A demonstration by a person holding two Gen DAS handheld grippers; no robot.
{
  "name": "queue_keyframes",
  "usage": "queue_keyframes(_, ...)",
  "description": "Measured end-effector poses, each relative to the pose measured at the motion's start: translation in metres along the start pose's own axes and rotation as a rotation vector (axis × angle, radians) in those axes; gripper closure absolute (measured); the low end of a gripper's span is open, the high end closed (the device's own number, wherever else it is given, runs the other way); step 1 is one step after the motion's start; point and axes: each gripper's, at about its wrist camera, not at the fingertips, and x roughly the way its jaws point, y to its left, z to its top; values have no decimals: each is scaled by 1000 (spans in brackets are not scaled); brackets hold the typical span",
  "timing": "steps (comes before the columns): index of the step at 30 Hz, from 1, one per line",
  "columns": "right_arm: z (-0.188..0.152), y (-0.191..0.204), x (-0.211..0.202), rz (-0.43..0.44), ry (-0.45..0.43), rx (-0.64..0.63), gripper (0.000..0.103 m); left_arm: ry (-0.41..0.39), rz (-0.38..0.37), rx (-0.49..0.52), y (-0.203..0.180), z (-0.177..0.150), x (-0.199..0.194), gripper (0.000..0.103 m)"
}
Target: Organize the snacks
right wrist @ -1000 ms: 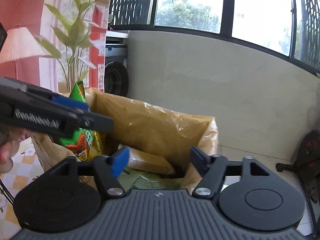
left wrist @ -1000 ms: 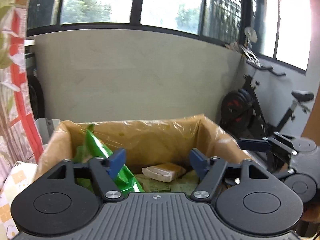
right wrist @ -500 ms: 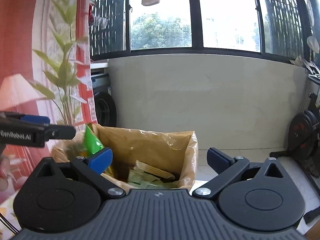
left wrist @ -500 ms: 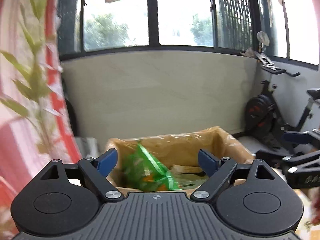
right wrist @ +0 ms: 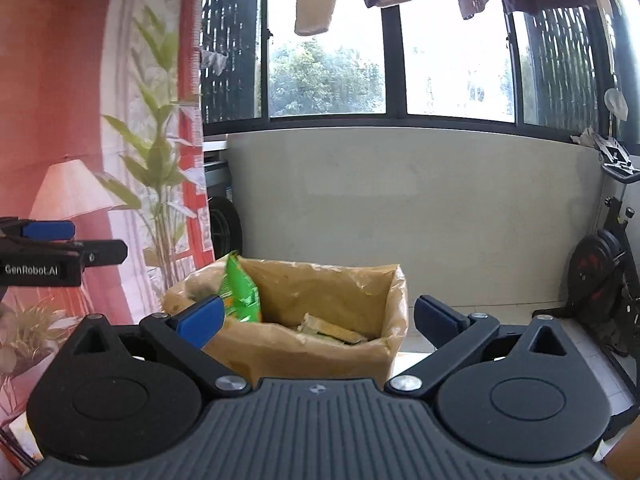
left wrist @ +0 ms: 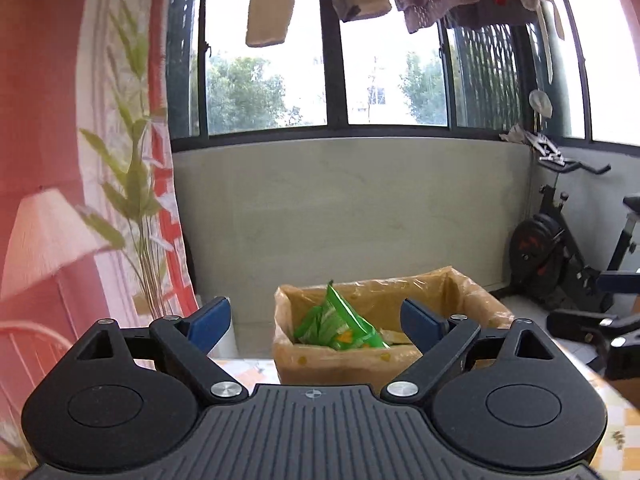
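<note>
Lined box (left wrist: 460,288) holds green snack bag (left wrist: 340,320).

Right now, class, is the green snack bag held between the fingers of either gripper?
No: the green snack bag stands loose inside the lined box, beyond both empty grippers.

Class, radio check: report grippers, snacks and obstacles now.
Left gripper opening, empty. Right gripper open, empty. Green snack bag in lined box. Nothing blocking.

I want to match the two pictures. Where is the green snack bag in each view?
Left wrist: green snack bag low centre, inside the lined box.
Right wrist: bag left of centre, at the box's left wall.
Shared landmark: exercise bike, right edge.
</note>
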Motion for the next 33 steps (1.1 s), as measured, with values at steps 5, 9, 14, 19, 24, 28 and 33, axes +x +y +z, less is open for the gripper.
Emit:
queue_keyframes(5,-7,15,-19,5,-6,17,0,21,29,-18,1,-9,-21,10)
queue_keyframes(9,-11,19,-29,-2,-18,62,0,-3,44,4,-1,-13,-42,10)
queue_keyframes(14,-14,21,-38,-17,-6,82,0,-25,53,14,-4,-13,-56,10)
queue_keyframes(19,-14,18,-44,-28,-4,95,0,-15,36,5,-7,-15,-60,10)
queue_keyframes(24,-13,17,-48,-37,-8,108,0,-14,26,-9,-6,-15,-61,10)
queue_keyframes(28,-13,16,-50,-37,-12,113,0,-16,28,-15,-4,-15,-62,10)
queue_keyframes(33,-13,17,-51,-38,-14,113,0,-19,29,-20,-3,-15,-63,10)
